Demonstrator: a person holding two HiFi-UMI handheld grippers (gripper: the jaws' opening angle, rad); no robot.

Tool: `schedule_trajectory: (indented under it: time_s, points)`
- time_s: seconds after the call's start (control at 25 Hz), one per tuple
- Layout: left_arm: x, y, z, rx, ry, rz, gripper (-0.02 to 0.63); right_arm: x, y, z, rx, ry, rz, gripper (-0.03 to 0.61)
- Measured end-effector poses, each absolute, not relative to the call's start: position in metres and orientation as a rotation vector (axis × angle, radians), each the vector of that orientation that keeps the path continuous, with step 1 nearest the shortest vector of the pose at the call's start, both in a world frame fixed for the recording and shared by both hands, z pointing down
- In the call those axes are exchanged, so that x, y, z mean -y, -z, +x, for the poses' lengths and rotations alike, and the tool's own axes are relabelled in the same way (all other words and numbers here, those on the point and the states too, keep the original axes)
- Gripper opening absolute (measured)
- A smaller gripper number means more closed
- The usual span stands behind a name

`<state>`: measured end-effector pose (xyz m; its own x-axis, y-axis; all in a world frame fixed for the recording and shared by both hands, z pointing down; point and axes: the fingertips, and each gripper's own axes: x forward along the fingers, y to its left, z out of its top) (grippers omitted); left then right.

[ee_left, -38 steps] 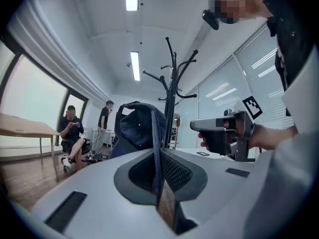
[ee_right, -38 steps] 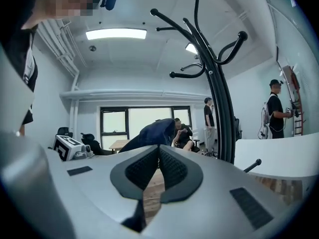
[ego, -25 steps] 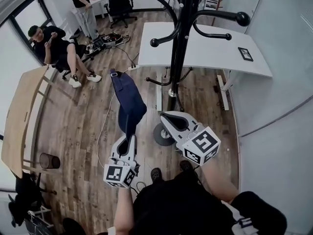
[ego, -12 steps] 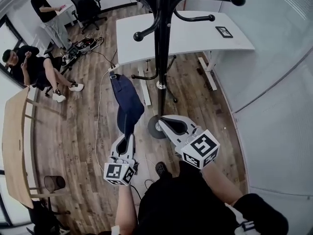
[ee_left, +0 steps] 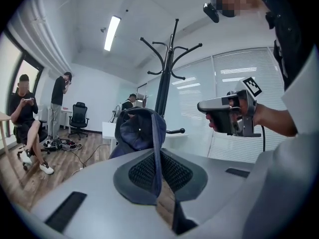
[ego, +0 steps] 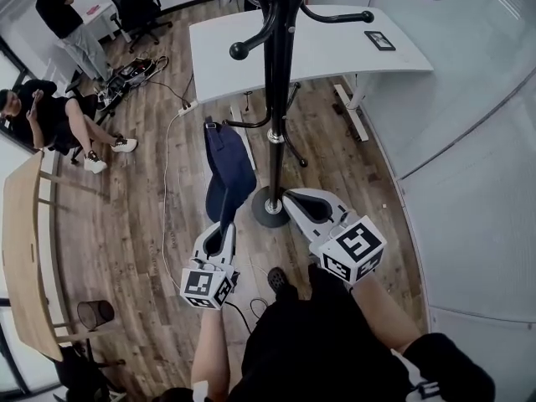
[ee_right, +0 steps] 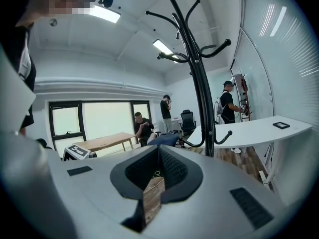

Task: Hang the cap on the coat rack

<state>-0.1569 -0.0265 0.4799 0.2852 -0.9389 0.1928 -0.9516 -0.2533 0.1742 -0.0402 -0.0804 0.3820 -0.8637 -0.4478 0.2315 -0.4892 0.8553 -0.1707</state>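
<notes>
In the head view a navy cap [ego: 228,170] hangs out in front of my left gripper [ego: 224,226], which is shut on the cap's edge. The black coat rack [ego: 277,99] stands just right of the cap, its round base [ego: 270,209] on the wooden floor. The left gripper view shows the cap [ee_left: 139,129] with its edge pinched between the pads, and the rack's hooks [ee_left: 168,59] rise behind it. My right gripper [ego: 291,198] is shut and empty, close to the rack's base. In the right gripper view the rack [ee_right: 199,93] is straight ahead.
A white desk [ego: 318,48] stands behind the rack, with a glass wall [ego: 469,141] to the right. Cables [ego: 172,157] trail over the floor at the left. A seated person [ego: 50,120], a standing person [ego: 63,19], an office chair [ego: 138,2], a wooden table [ego: 21,249] and a wire bin [ego: 92,312] are further left.
The rack has come nearer in the view and now stands right beside the cap. Both grippers keep their pose, and the left one still holds the cap.
</notes>
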Motion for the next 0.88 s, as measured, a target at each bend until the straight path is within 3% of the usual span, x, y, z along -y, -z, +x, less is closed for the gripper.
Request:
schedule_trajectory:
  time_s: [0.88]
  points:
    - [0.034,-0.492,-0.154,1.730,-0.169,2.352,0.029,0.081,-0.406,-0.032,2.781,-0.404,0.744,0.032]
